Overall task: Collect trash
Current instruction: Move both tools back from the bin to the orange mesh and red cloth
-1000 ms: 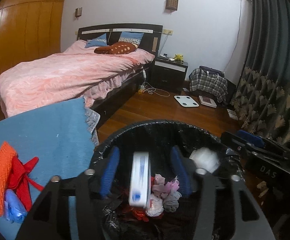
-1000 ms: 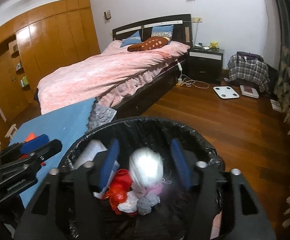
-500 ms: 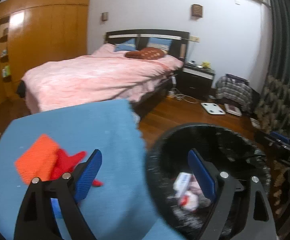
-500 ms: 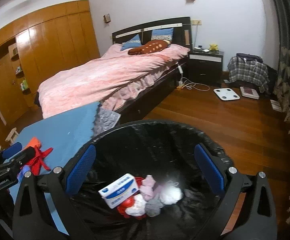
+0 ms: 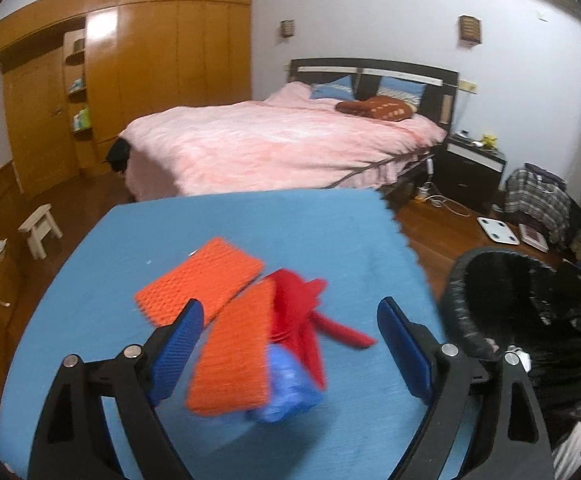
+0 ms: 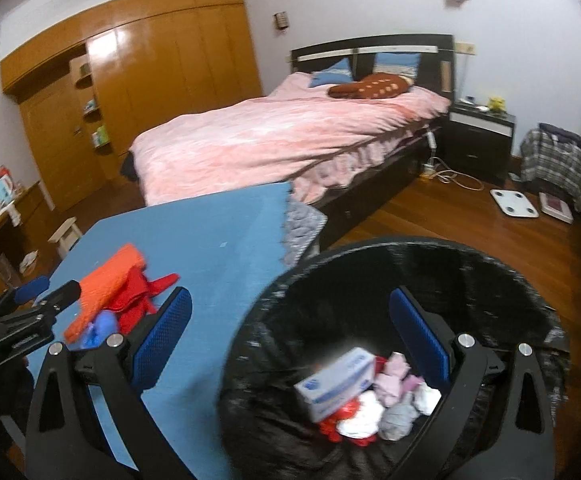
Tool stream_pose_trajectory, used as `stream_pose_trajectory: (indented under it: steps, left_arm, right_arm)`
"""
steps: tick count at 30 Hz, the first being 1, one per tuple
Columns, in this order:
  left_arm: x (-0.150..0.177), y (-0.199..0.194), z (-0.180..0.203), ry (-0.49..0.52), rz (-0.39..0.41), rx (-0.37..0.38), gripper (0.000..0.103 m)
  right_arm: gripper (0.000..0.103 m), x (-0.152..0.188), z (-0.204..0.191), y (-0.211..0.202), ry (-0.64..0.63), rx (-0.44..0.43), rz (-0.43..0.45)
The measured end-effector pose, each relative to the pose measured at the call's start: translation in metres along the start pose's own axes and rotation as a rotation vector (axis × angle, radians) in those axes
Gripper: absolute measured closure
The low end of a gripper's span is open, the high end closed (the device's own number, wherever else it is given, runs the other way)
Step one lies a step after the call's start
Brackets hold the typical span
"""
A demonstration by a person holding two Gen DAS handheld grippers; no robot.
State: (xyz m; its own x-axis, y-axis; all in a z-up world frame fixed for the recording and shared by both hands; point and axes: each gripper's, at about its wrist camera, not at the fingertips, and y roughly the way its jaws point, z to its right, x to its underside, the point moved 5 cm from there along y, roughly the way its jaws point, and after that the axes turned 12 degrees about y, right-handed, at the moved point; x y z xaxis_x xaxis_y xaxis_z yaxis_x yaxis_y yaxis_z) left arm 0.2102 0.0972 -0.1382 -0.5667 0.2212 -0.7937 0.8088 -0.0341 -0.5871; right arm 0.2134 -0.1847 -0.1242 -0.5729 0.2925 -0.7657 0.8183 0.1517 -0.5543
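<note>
1. Bedroom: pink bed (image 5: pixel 282 152) at the back, wooden wardrobe (image 5: pixel 130 64) to the left, blue tabletop (image 5: pixel 250 232) up front, wood floor (image 6: pixel 470 224) to the right.
2. On the tabletop, well apart from its edges: two orange mesh pads (image 5: pixel 230 352), a red scrap (image 5: pixel 302 320) and a blue bag (image 5: pixel 286 384), all heaped together and touching.
3. Beside the tabletop on the right: black-lined bin (image 6: pixel 370 264) holding a white-and-blue box (image 6: pixel 336 382) and crumpled tissues (image 6: pixel 394 400).
4. Left tongs (image 5: pixel 290 352): spread wide, gripping nothing, hanging over the heap with the pads and bag between the blue fingers.
5. Right tongs (image 6: pixel 290 344): likewise spread wide and empty, hanging over the bin's near rim, one finger over the tabletop, the other over the bin.
6. Step in hand, by judgement: picking the next piece from the heap with the left tongs.
7. Next move calls for lowering onto one piece only, probably the blue bag or the near pad, closing firmly, then carrying it right over the bin rim.
8. Risk: soft, overlapping pieces, so likely to drag a neighbour along or slip out.
</note>
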Motion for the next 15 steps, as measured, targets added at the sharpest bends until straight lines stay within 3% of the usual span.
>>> stream_pose_trajectory:
  steps: [6,15]
  left_arm:
    - [0.017,0.011,-0.018,-0.019,-0.031,-0.026,0.018]
    - [0.034,0.038,-0.027,-0.030,-0.083,-0.015,0.029]
  right_arm:
    - [0.006,0.005,-0.034,0.016,-0.034,-0.055,-0.013]
    - [0.006,0.010,-0.071,0.039,-0.077,-0.101,-0.032]
